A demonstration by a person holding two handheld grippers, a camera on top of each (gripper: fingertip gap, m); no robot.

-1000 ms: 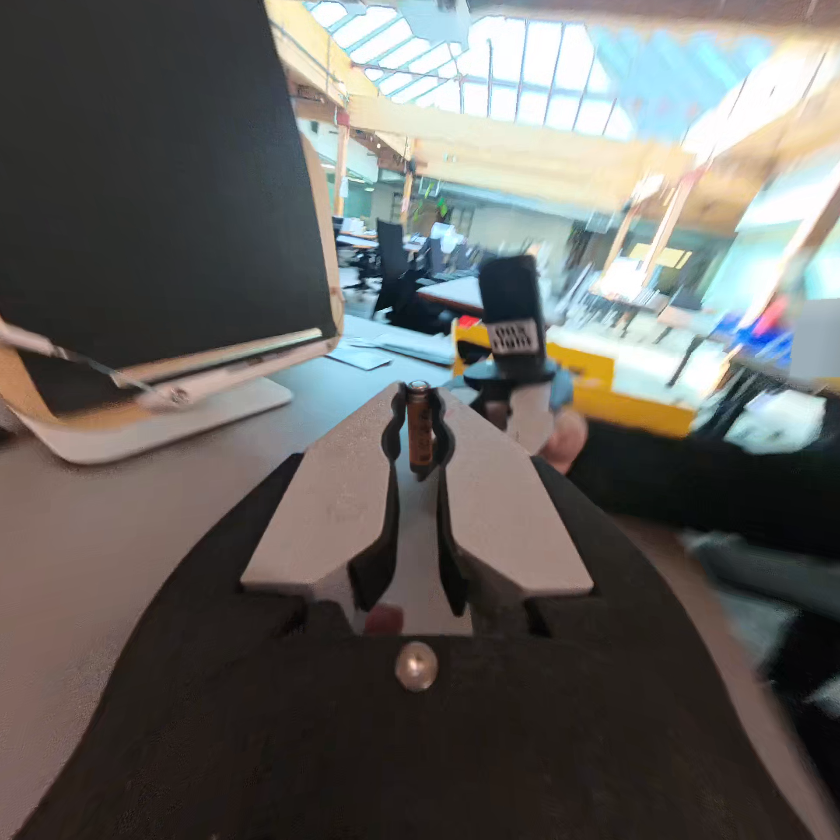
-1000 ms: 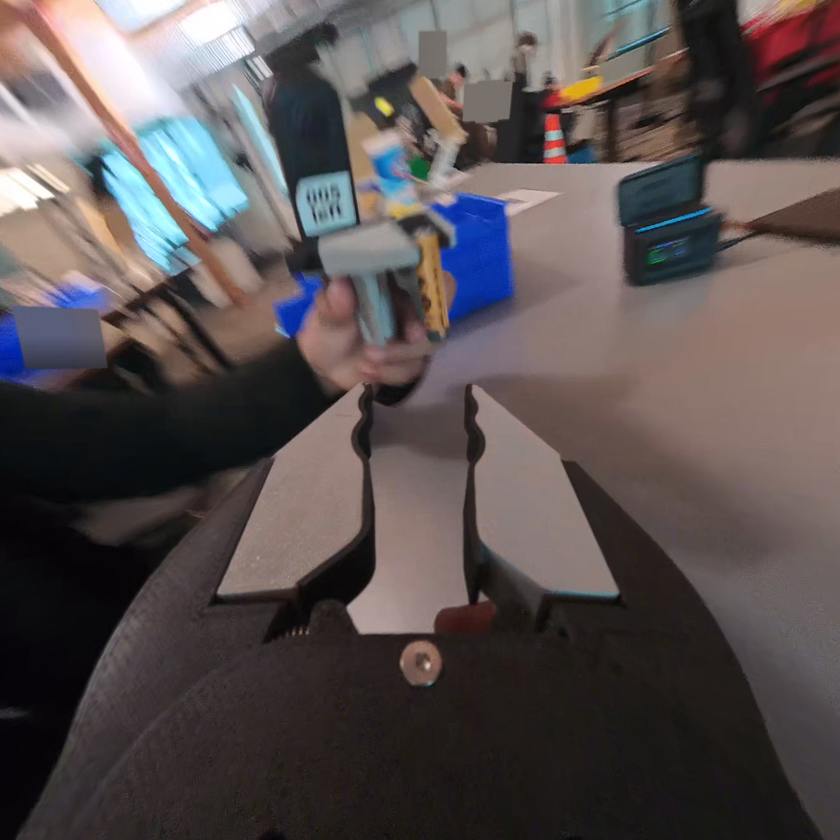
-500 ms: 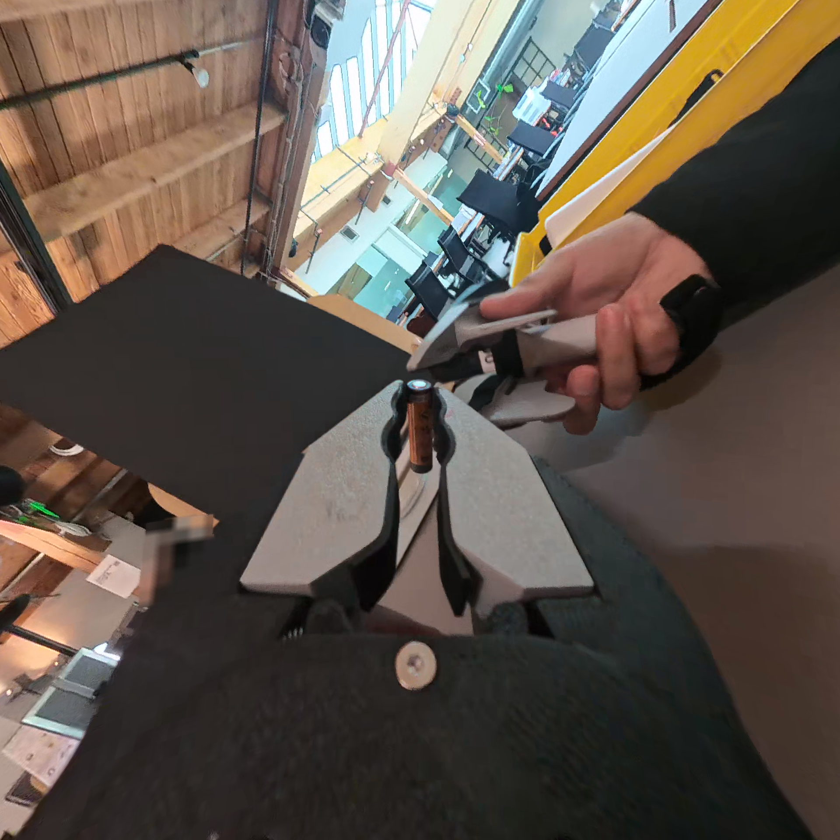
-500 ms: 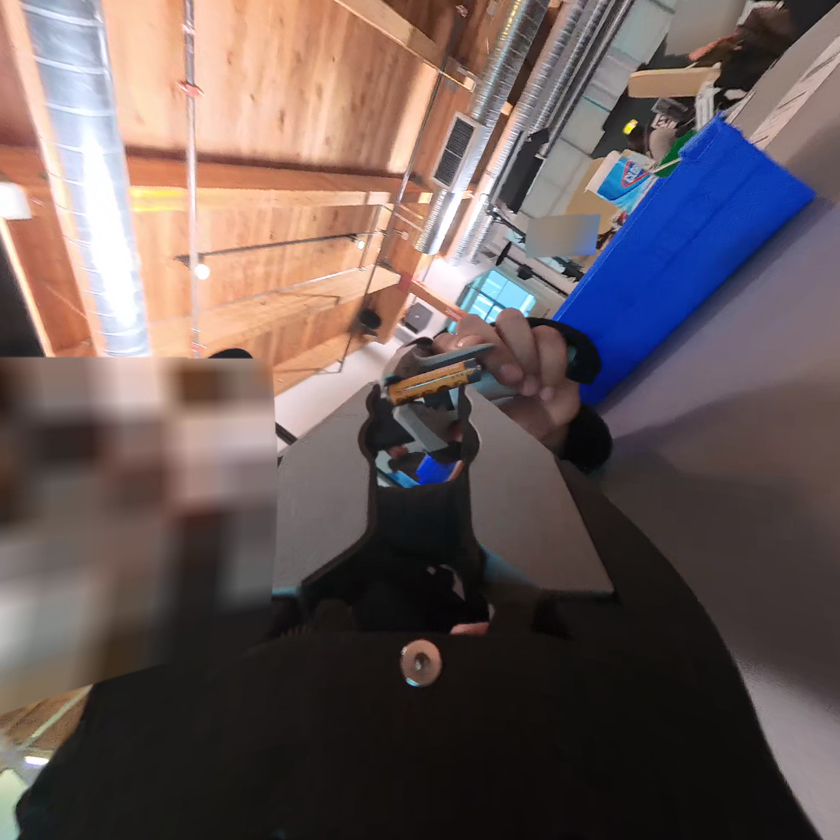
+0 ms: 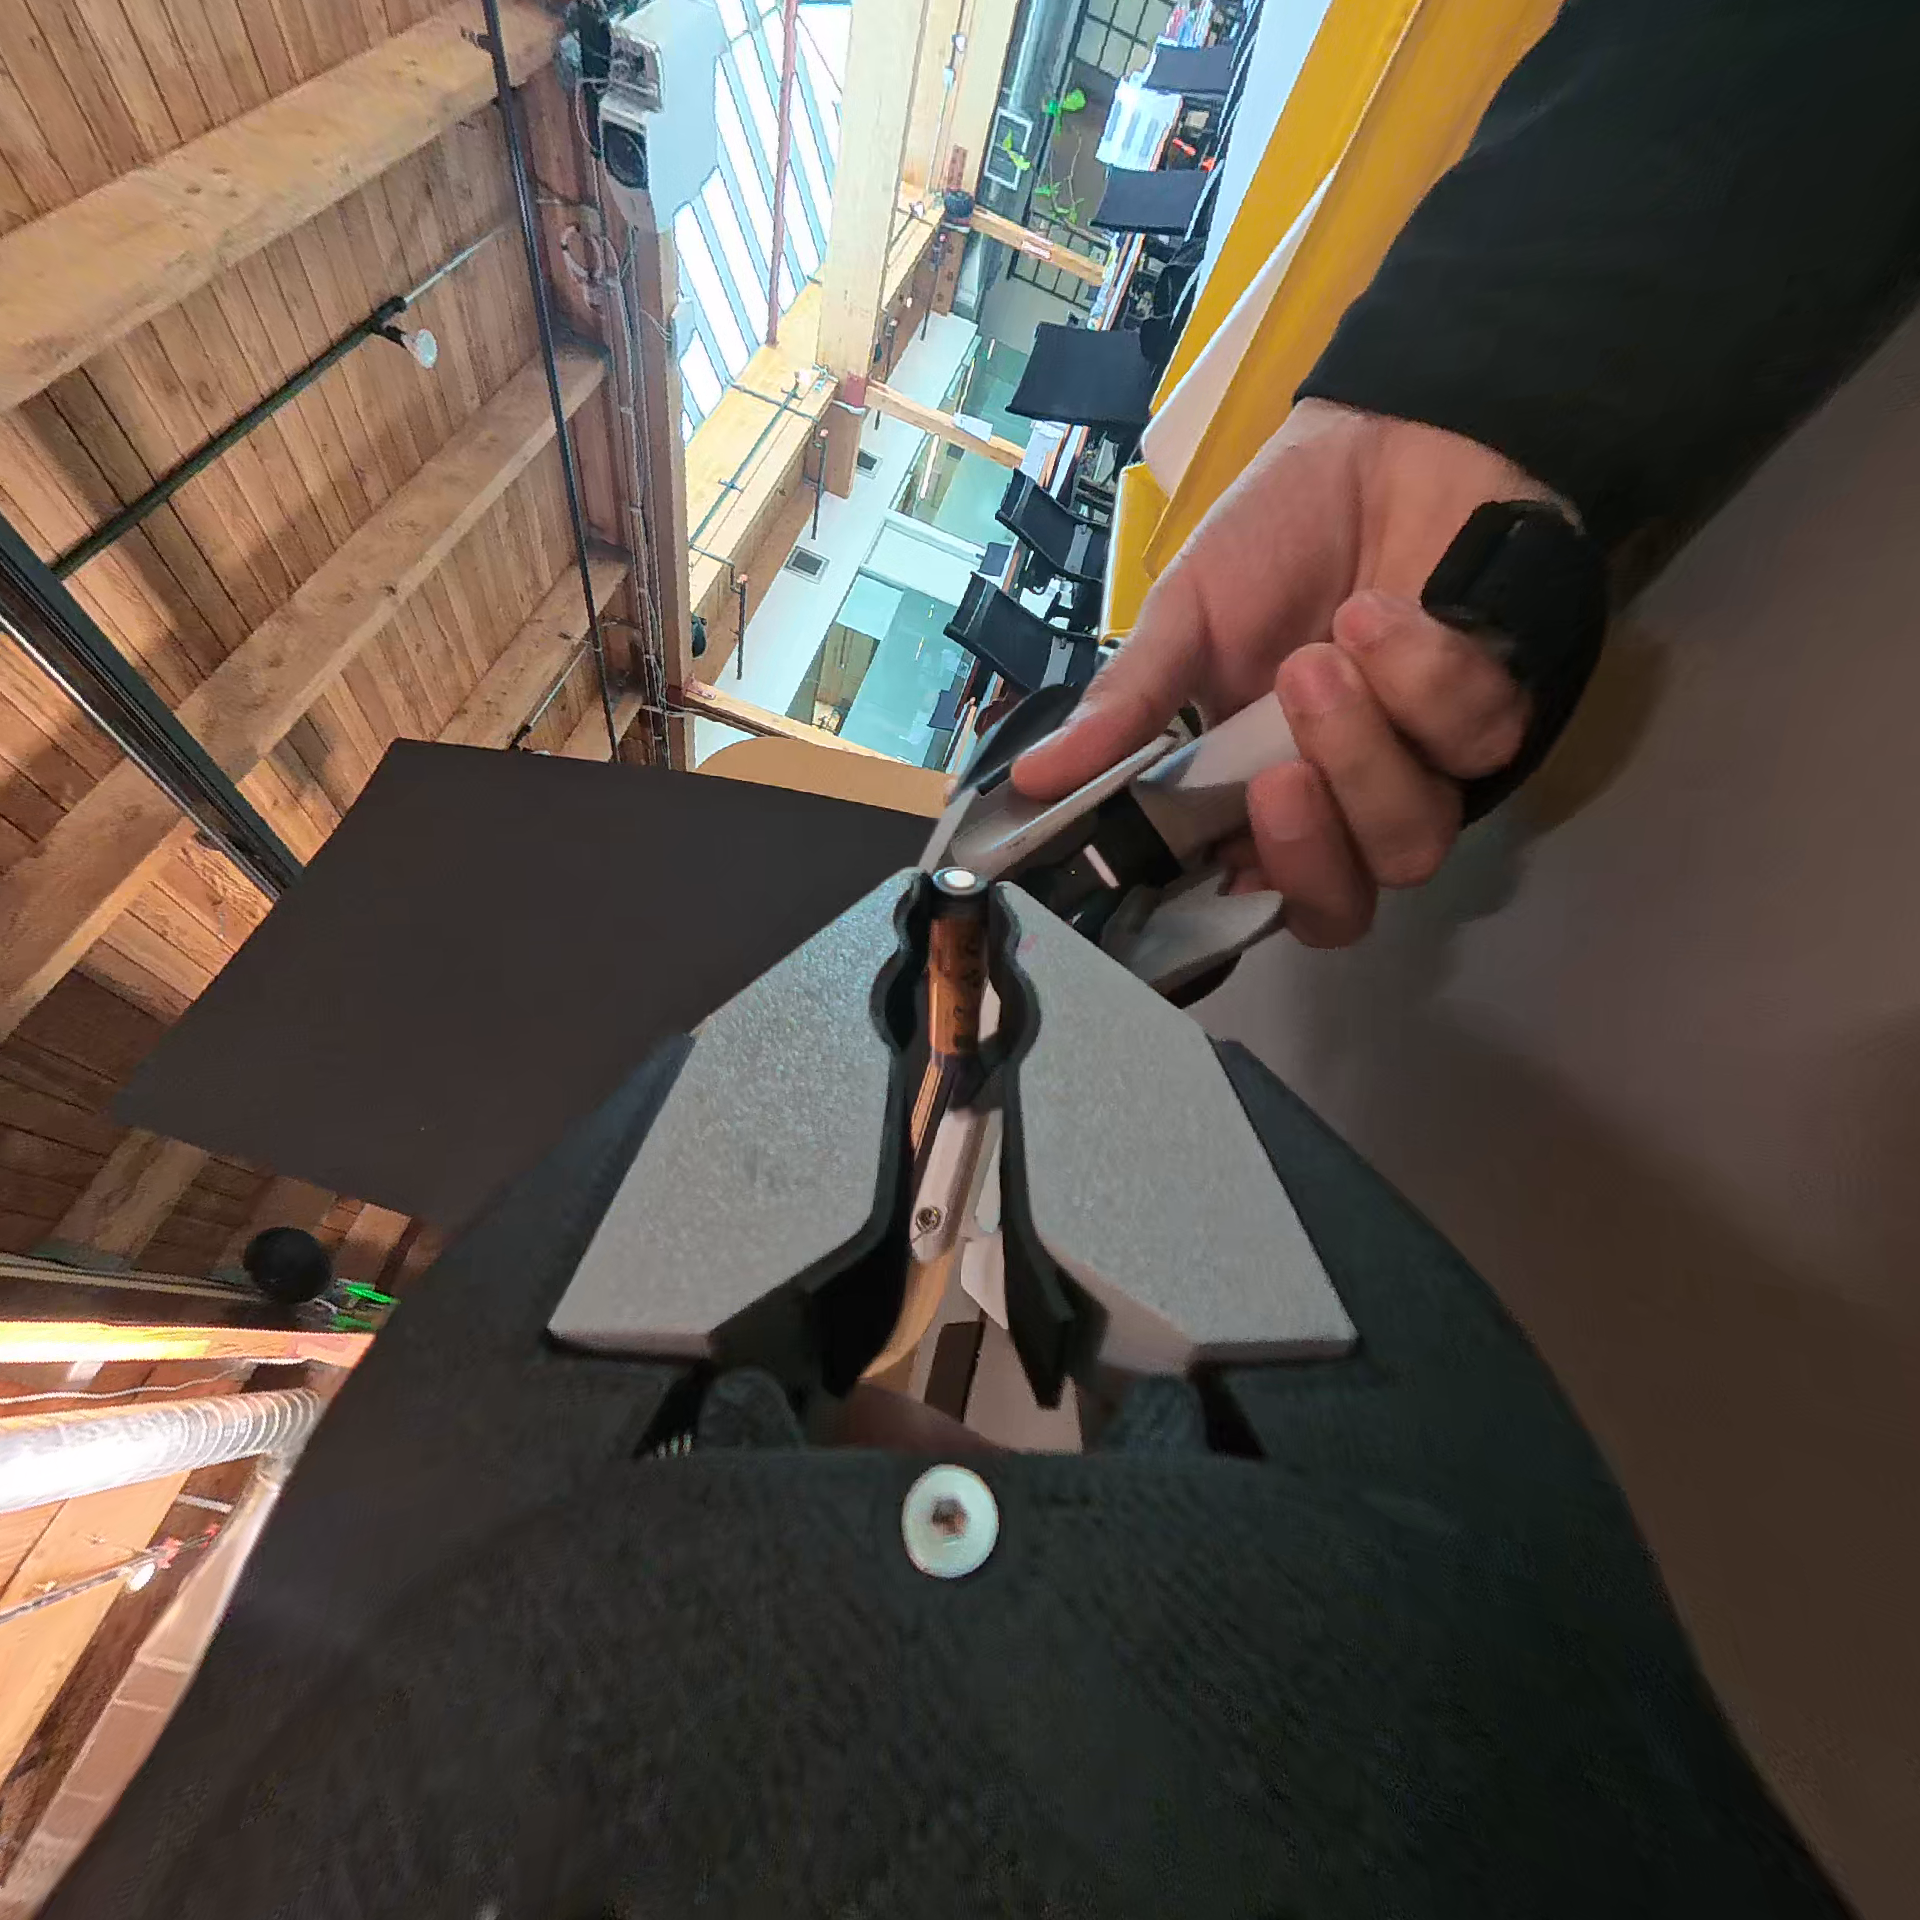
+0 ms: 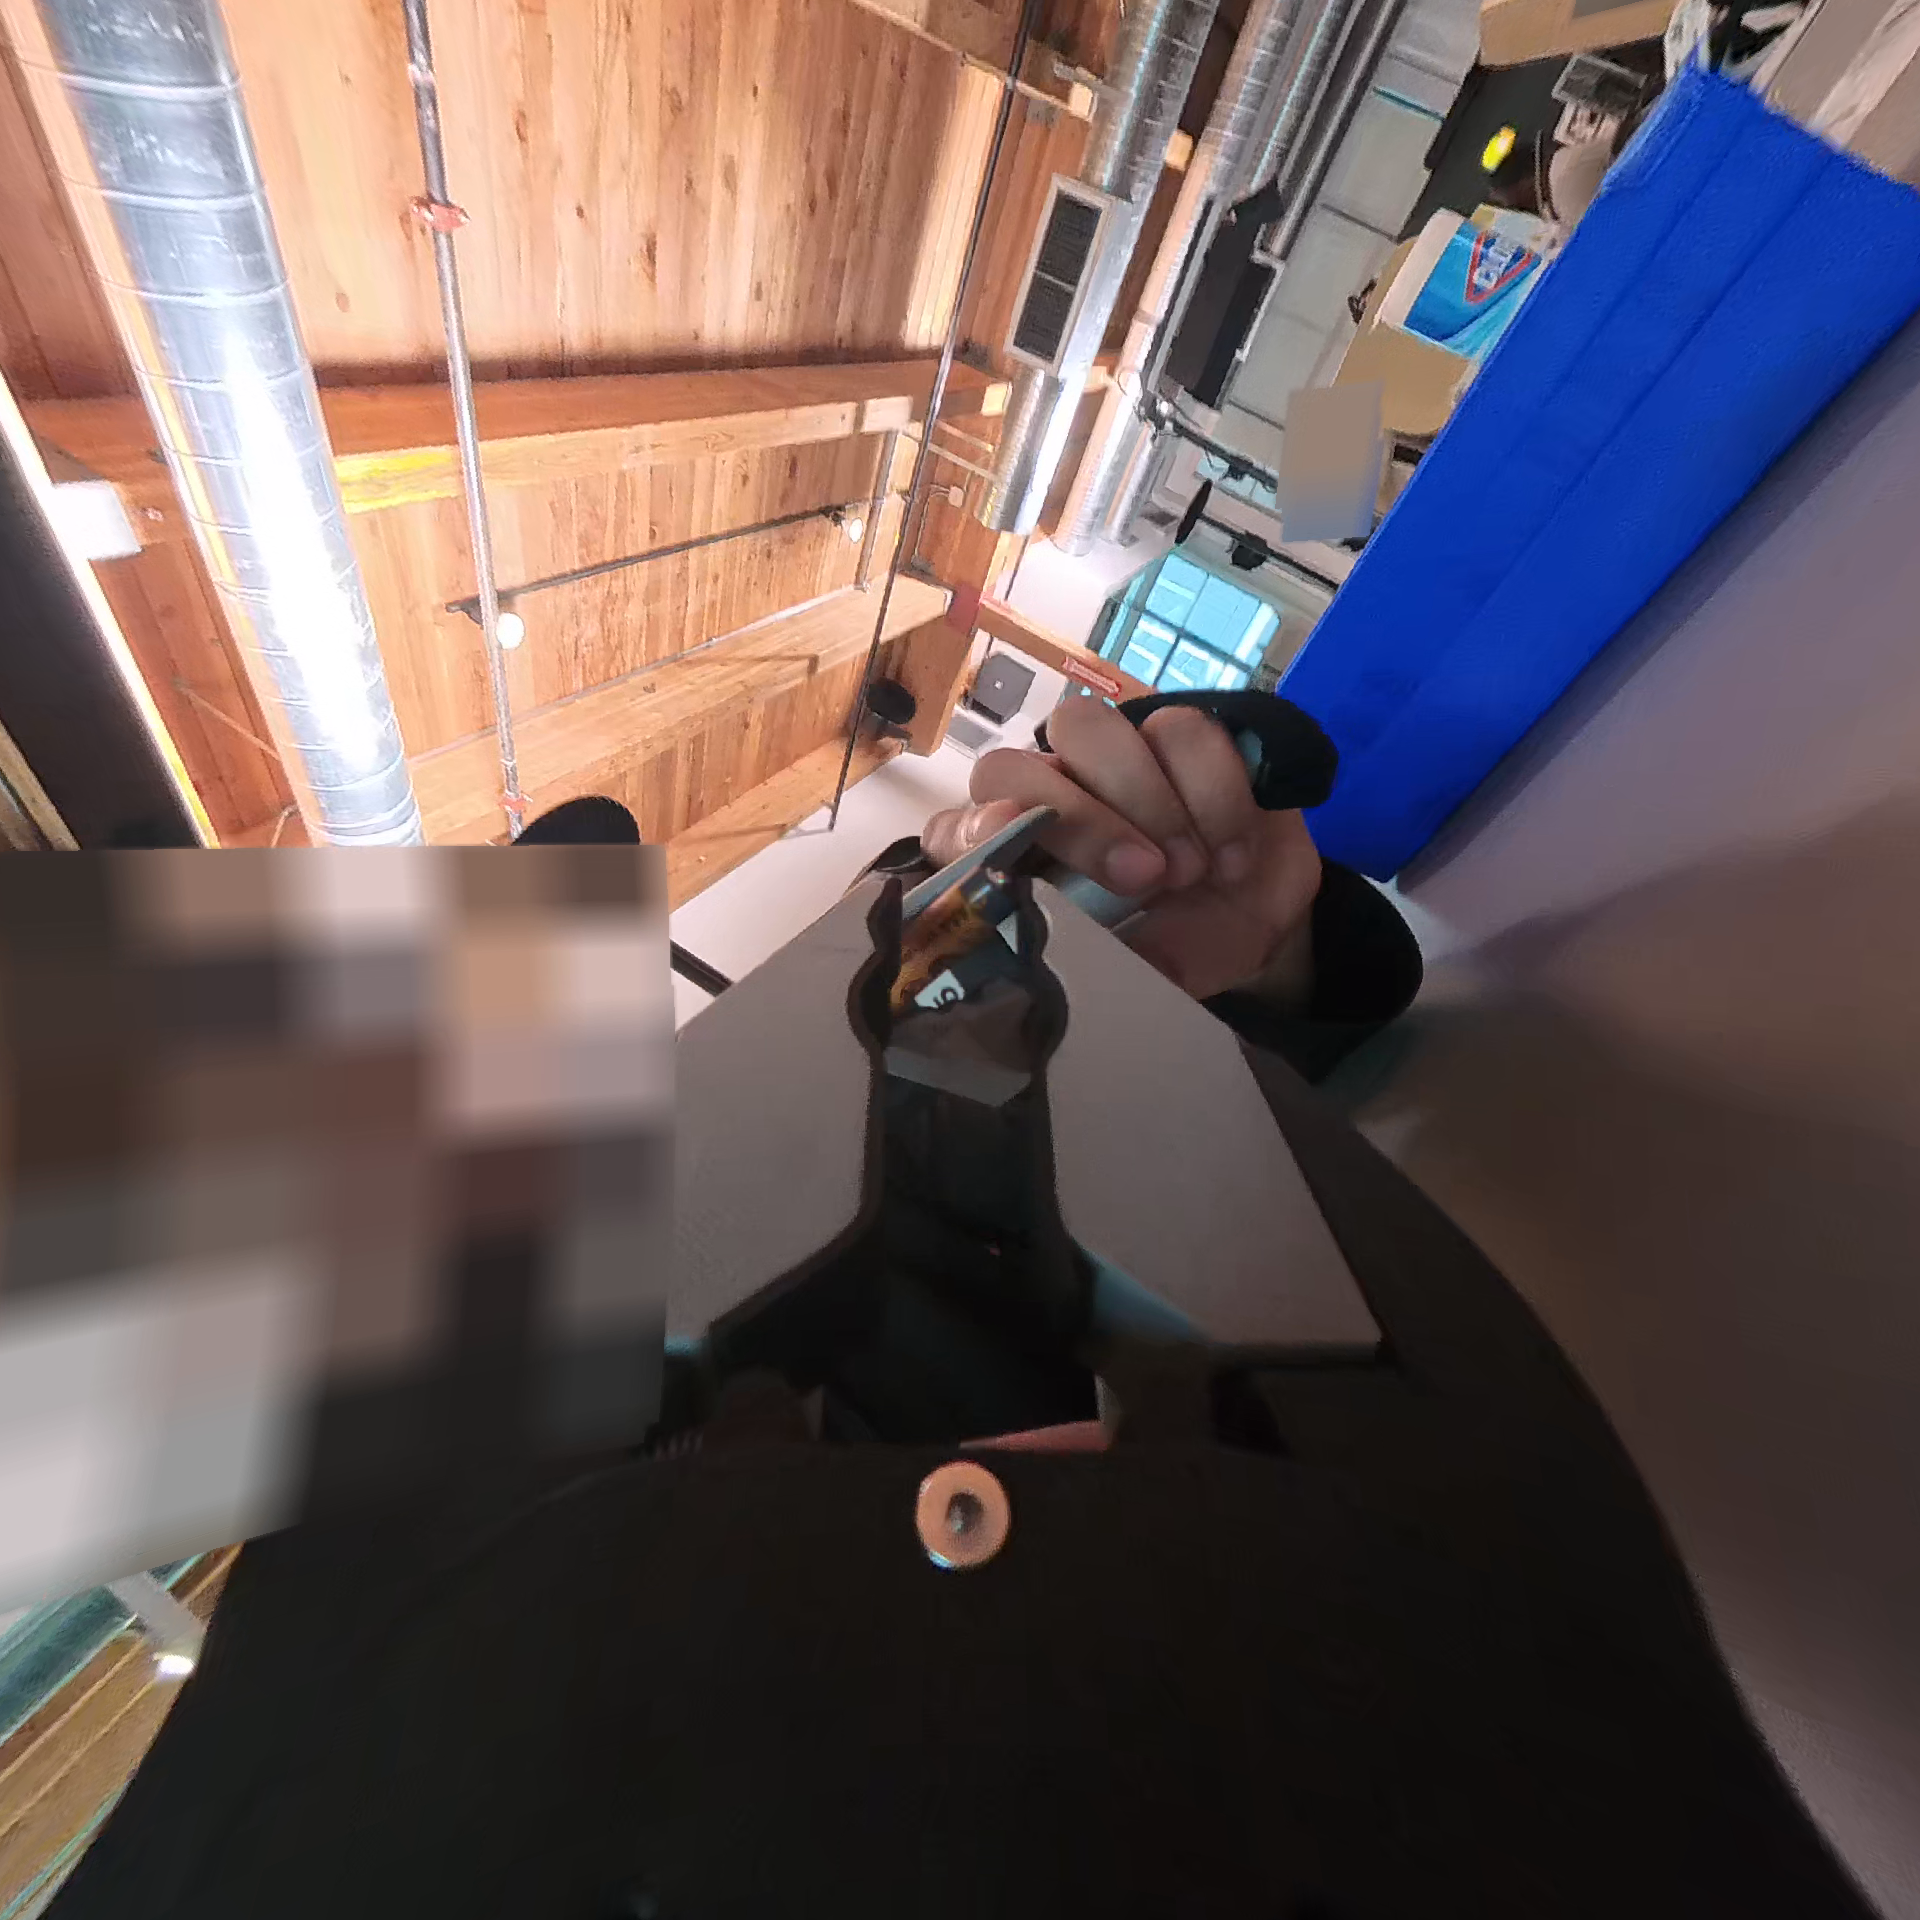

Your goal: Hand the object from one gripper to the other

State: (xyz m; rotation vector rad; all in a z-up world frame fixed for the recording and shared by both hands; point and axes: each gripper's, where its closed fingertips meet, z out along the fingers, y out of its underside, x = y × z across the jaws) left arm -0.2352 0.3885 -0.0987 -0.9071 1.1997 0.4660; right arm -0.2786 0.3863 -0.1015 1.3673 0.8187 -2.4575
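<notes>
The tabletop lies well below the battery, so the exchange is happening in mid-air and a slip means a drop onto it.

Your left gripper has its jaws clamped on the battery, which sits in the wavy notch near the tips with its metal cap poking out past them. Your right gripper has its jaws apart. In the right wrist view the battery lies crosswise in the gap between its tips. Whether either side already touches the battery, I cannot tell.

Judging by that, you are at the closing step of the handover. To do it well:

- Hold your left hand steady and let the right hand do the fine work.
- Bring the right jaws onto the bare stretch of battery beyond the left tips. There is little of it, so aim for the body rather than the rounded cap, which would likely squirt out.
- Seat the battery in a notch of the right jaws, square across it, before squeezing.
- Close the right fully and feel it bite — only then loosen the left.
- Draw the left straight back from the battery — a sideways pull could twist it loose.
</notes>
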